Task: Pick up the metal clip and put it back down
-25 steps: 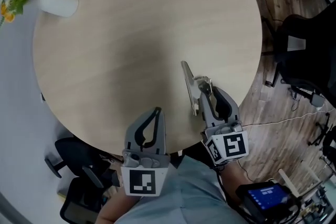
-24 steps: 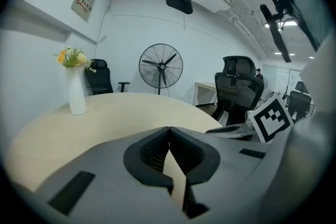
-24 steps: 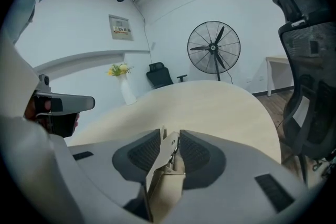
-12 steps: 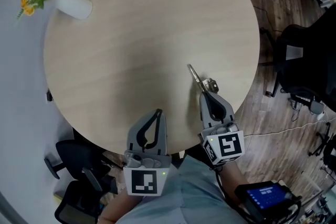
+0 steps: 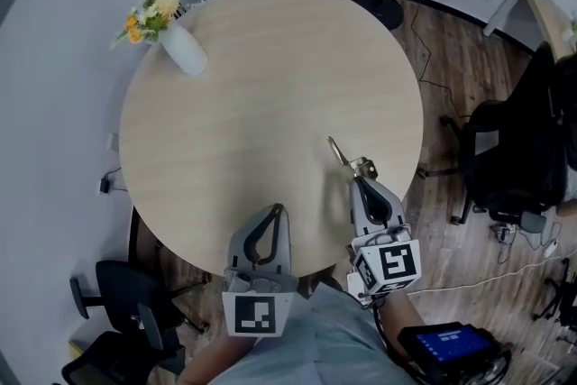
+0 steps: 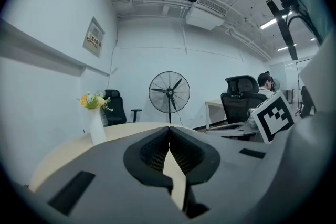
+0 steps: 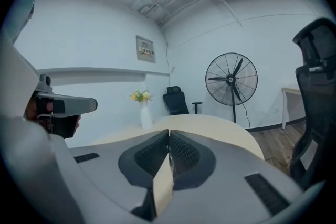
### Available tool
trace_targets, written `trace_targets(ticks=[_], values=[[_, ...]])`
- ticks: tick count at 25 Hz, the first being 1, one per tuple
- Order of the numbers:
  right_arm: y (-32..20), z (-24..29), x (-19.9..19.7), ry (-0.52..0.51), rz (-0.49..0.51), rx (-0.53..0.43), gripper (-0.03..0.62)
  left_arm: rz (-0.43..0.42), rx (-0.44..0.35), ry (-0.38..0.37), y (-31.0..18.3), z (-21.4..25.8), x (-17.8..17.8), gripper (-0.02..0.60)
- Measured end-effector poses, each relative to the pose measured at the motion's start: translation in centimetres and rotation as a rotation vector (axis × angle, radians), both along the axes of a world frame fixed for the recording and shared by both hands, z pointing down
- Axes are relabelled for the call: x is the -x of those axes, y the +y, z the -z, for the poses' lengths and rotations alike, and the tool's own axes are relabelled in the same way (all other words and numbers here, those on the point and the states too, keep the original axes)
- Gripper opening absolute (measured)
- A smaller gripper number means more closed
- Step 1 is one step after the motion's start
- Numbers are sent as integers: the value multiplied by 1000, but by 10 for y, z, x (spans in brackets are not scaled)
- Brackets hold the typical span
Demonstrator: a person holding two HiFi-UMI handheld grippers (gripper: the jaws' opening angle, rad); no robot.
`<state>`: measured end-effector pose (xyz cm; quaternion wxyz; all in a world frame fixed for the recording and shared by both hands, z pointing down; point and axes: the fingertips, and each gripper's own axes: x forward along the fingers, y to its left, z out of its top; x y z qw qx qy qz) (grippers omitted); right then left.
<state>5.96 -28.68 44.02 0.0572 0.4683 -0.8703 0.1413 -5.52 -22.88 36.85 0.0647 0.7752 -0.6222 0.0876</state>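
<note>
No word, brand or number legible anywhere. On the wall above the vase [image 6: 97,127], a framed sign [image 6: 94,36] with print too small to read, just as unreadable in the right gripper view. On the cubes of the left gripper [image 5: 278,210] and the right gripper [image 5: 354,179], only black-and-white square markers [image 5: 253,316], without letters or digits. Across the counter [image 5: 270,77] from the vase, beyond the near edge, a blue-lit screen [image 5: 448,344], contents illegible.
</note>
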Motion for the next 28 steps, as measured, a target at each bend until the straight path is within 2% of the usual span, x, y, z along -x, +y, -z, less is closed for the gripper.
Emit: trace_targets(ticks=[7, 11, 20, 23, 28], values=[[33, 52, 1, -26, 82, -91, 49, 76, -101, -1, 49, 42, -3, 20], [56, 69, 19, -42, 145, -114, 49, 132, -149, -39, 80, 63, 10, 20], [79, 79, 99, -47, 307, -137, 49, 318, -171, -28, 124, 71, 80, 20], [85, 73, 136, -43, 358, -125, 49, 361, -171, -35, 131, 69, 113, 20], [90, 64, 207, -36, 450, -95, 49, 450, -146, -5, 136, 65, 175, 20]])
